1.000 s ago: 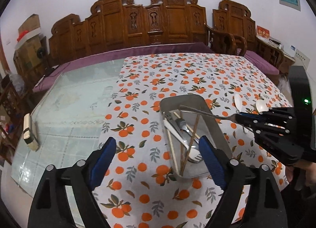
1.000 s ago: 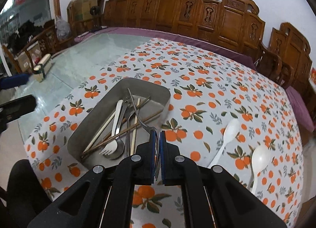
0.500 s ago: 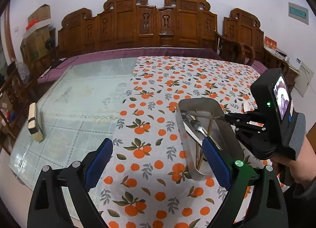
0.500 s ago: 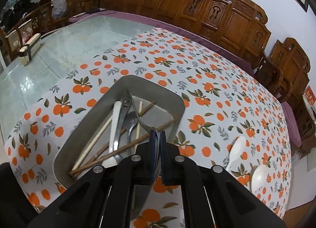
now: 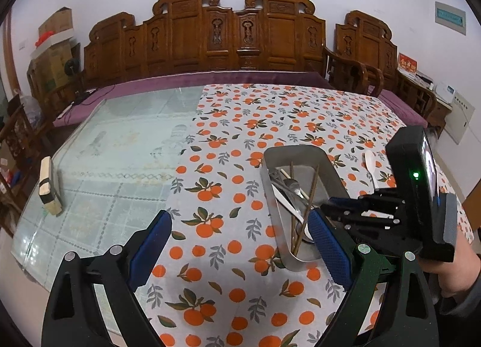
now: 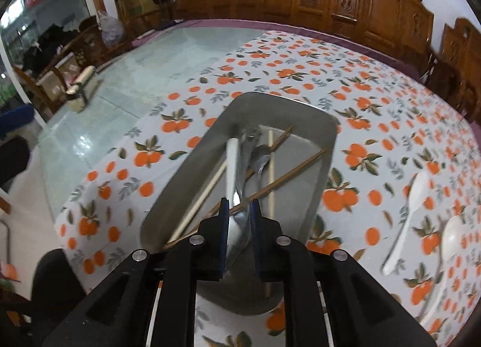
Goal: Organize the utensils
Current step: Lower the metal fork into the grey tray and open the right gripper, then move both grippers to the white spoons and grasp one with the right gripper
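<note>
- While its jaws were opening over the metal tray [image 6: 326, 136], the right gripper [image 6: 239, 211] pointed steeply down into the tray's near end, a narrow gap showing between its blue pads.
- Between those pads, from the right wrist view, lay the handle end of a metal fork [image 6: 240, 226]; whether the pads were touching it could not be told, though the gap suggested the fork was being let go onto the pile.
- Inside the tray the utensils lay mostly lengthwise, along the tray's long axis and away from the gripper: a white utensil handle [image 6: 231, 163], a metal spoon [image 6: 263, 156], a pale chopstick [image 6: 271, 166], and brown chopsticks [image 6: 300, 168] crossing them at a slant.
- To the right of the tray, on the orange-printed tablecloth [image 6: 354, 124] of the worktop, two white spoons [image 6: 413, 196] remained outside it, lying side by side, their long axes roughly parallel to the tray.
- Those spoons lay on the right gripper's side, so I judged the right hand the nearer for the next pick: a swing to the right, away from the tray.
- Further left, the left gripper [image 5: 240, 244] hovered wide open and empty above the tablecloth beside the tray's left wall [image 5: 272, 205], well away from the spoons.
</note>
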{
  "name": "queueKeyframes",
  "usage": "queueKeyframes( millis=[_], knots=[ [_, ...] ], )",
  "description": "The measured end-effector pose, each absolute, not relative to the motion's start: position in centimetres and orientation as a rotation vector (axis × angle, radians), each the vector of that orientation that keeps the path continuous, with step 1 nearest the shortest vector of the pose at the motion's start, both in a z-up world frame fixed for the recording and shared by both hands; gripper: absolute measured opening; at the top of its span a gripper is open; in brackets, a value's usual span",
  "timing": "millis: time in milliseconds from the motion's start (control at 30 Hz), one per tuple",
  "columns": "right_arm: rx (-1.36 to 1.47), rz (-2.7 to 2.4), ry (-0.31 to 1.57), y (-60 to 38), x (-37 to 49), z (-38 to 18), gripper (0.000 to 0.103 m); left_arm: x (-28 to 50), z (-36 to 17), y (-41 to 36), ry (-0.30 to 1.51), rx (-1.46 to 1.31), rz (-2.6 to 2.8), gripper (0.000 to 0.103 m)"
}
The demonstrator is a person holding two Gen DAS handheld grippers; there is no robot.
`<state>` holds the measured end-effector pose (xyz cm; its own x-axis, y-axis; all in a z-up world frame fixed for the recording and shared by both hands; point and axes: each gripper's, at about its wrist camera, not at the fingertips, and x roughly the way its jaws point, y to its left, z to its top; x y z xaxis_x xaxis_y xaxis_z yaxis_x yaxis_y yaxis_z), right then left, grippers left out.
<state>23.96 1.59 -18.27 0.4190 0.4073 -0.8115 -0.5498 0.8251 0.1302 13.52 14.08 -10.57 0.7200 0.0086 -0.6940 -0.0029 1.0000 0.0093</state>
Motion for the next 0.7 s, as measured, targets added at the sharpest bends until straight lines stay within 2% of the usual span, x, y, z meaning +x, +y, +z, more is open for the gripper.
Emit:
queueKeyframes(
  millis=[200, 267, 433, 467, 533, 667, 700],
  knots=[
    [-0.101, 0.634, 0.932, 0.3, 23.4, -16.5, 0.016, 13.5, -10.6, 14.1, 0.767, 0.008, 0.005, 0.088],
    [-0.086, 0.63, 0.913, -0.7, 23.1, -15.6, 0.026, 13.4, -10.6, 14.0, 0.765, 0.008, 0.002, 0.088],
    [-0.095, 0.586, 0.843, -3.7, 21.9, -13.5, 0.063, 13.0, -10.5, 13.4, 0.757, 0.005, -0.007, 0.088],
    [-0.099, 0.58, 0.833, -4.3, 21.7, -13.3, 0.067, 12.9, -10.4, 13.2, 0.756, 0.006, -0.009, 0.088],
    [-0.115, 0.556, 0.814, -5.5, 21.3, -12.9, 0.08, 12.8, -10.4, 12.8, 0.752, 0.012, -0.012, 0.088],
    [-0.13, 0.51, 0.801, -8.0, 20.5, -12.6, 0.083, 12.4, -10.4, 11.8, 0.743, 0.026, -0.024, 0.088],
    [-0.137, 0.492, 0.801, -8.8, 20.3, -12.6, 0.088, 12.3, -10.3, 11.6, 0.74, 0.03, -0.027, 0.088]
  ],
)
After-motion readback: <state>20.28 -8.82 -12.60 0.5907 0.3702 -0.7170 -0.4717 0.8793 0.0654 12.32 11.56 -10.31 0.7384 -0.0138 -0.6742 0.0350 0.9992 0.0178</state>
